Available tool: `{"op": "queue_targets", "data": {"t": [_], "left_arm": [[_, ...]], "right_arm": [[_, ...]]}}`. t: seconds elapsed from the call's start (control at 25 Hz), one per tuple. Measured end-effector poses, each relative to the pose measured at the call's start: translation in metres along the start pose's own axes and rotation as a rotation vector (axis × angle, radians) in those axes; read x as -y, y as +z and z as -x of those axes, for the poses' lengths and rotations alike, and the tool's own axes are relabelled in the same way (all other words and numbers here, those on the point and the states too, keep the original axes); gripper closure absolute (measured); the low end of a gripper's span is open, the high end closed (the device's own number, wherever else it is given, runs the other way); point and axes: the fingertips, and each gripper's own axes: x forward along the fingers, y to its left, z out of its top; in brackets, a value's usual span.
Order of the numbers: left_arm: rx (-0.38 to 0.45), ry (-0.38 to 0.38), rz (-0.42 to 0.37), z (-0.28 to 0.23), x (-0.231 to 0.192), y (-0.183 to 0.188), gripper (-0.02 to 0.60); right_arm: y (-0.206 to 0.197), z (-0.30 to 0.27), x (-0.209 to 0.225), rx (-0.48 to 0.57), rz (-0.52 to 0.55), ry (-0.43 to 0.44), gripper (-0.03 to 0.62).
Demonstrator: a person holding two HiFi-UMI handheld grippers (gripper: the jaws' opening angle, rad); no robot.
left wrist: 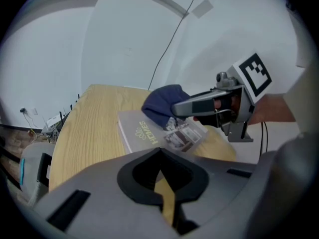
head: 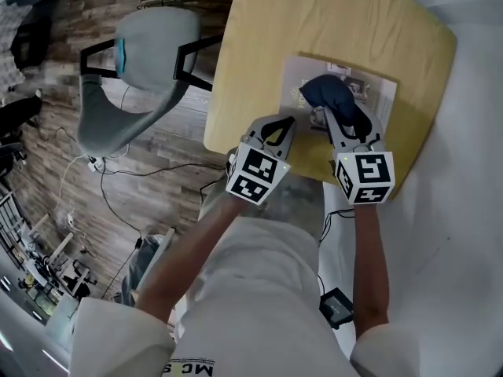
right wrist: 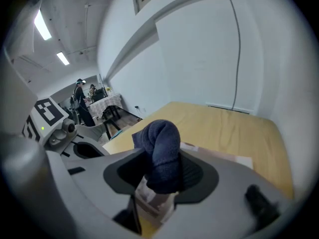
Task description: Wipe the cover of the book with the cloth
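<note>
A grey book (head: 363, 91) with photos on its cover lies flat on the yellow wooden table (head: 275, 30), near the front edge. My right gripper (head: 339, 122) is shut on a dark blue cloth (head: 334, 99), whose bunched end rests on the book's cover. The right gripper view shows the cloth (right wrist: 160, 146) wedged between the jaws over the book (right wrist: 224, 157). My left gripper (head: 277, 129) is shut on nothing and hovers at the table's front edge, just left of the book. From the left gripper (left wrist: 160, 152), the book (left wrist: 142, 133), cloth (left wrist: 160, 103) and right gripper (left wrist: 202, 103) lie ahead.
A grey chair (head: 141, 61) stands left of the table on a wood-pattern floor (head: 71, 132) with loose cables. A white wall runs along the table's far side. A small black device (head: 336, 306) hangs by a cable near my right arm. People stand far off (right wrist: 82, 101).
</note>
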Motion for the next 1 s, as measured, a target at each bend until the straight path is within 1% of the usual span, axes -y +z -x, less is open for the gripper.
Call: {"op": "queue_targets", "data": {"t": [0.16,0.24,0.32,0.4,0.56,0.84,1.0], "left_arm": [[-0.031,-0.012,-0.042,0.002,-0.003,-0.017,0.572],[-0.029,-0.022,-0.044,0.001,-0.004,-0.022,0.572],[-0.024,-0.036,-0.035,0.0,-0.004,-0.022,0.572],[-0.027,-0.042,-0.026,0.0,-0.005,-0.022,0.572],[-0.039,-0.028,-0.021,0.0,-0.007,-0.022,0.572],[-0.049,-0.009,-0.024,0.001,-0.007,-0.023,0.572],[-0.048,0.009,-0.004,0.0,-0.007,-0.022,0.572]], "right_arm": [[-0.001,-0.026,-0.039,-0.021,0.045,0.081,0.419],[-0.008,-0.036,-0.051,-0.045,0.068,0.111,0.419],[-0.018,-0.043,-0.056,-0.082,0.086,0.117,0.419],[-0.03,-0.047,-0.053,-0.117,0.1,0.101,0.419],[-0.039,-0.042,-0.036,-0.135,0.091,0.056,0.419],[-0.059,-0.01,0.021,-0.139,-0.006,-0.063,0.419],[-0.074,0.011,0.053,-0.143,-0.05,-0.123,0.419]]}}
